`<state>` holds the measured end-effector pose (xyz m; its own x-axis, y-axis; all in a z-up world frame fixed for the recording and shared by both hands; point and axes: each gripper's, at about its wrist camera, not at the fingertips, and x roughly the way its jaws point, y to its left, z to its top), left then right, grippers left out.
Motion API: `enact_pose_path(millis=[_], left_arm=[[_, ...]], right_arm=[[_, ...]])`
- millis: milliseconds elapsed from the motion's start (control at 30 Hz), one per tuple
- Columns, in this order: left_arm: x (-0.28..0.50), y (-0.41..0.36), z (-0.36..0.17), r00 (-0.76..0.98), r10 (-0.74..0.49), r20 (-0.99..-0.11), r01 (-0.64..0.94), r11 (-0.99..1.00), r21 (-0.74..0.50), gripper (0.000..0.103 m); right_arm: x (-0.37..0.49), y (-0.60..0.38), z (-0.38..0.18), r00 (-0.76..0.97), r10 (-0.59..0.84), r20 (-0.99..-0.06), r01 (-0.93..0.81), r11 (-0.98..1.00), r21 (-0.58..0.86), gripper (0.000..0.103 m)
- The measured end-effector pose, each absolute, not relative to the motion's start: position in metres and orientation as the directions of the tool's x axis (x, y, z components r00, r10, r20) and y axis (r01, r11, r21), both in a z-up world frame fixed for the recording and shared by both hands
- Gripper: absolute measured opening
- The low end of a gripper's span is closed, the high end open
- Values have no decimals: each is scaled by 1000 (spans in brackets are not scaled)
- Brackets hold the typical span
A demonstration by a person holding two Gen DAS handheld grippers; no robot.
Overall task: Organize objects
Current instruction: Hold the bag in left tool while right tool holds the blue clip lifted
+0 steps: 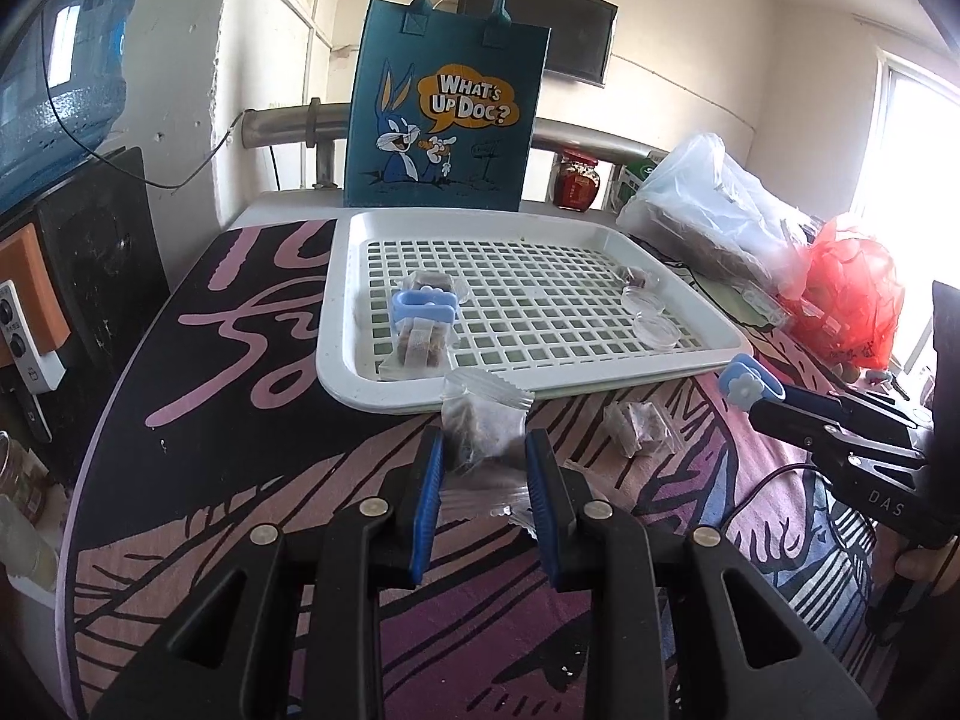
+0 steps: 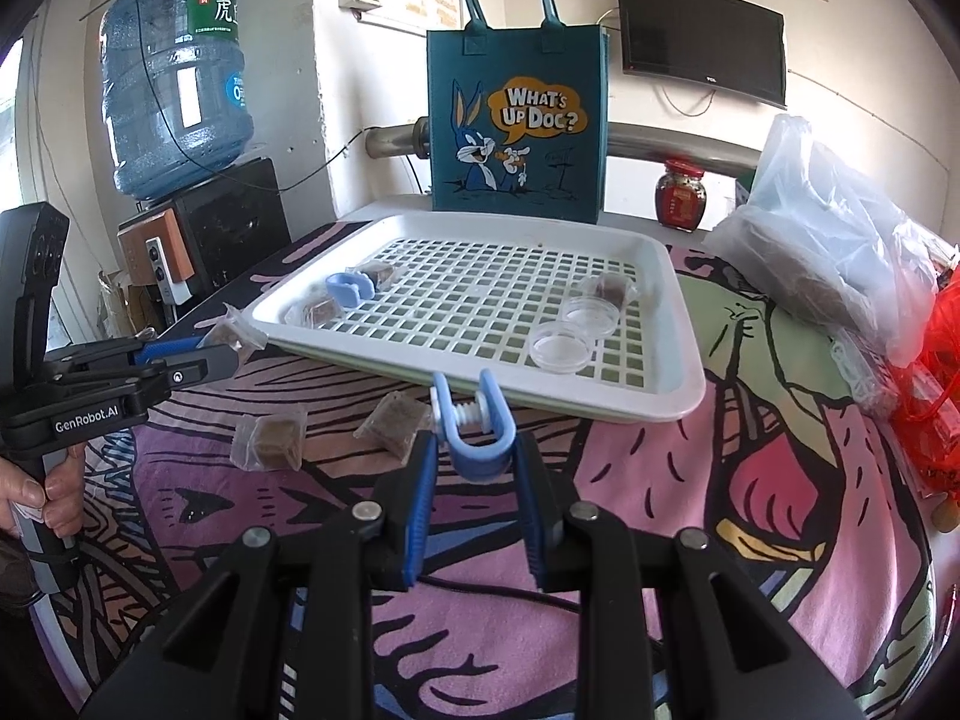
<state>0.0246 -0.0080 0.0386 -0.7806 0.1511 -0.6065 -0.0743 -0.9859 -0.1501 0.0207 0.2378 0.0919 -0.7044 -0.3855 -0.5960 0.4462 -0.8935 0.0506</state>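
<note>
Left gripper [image 1: 485,450] clamps a clear packet [image 1: 483,426] holding brown pieces, raised just short of the near rim of the white tray [image 1: 342,378]. Right gripper [image 2: 474,450] clamps a blue clip [image 2: 474,426] (spring visible between its arms). Two more packets [image 2: 270,441] lie on the patterned cloth [image 2: 660,510], near the tray.

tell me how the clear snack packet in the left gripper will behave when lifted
The clear packet is thin crinkly film, so it probably flops above the left gripper. Its brown chunks look small, likely light. The glossy film may slip.
</note>
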Motion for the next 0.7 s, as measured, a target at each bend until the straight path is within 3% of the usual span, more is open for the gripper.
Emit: enact_pose_path(millis=[700], left_arm=[[22,-7,37,-773,162,-614,-82,-984,-156,26]], right_arm=[[20,241,92,-705,-388,-593,436,-897,70,25]])
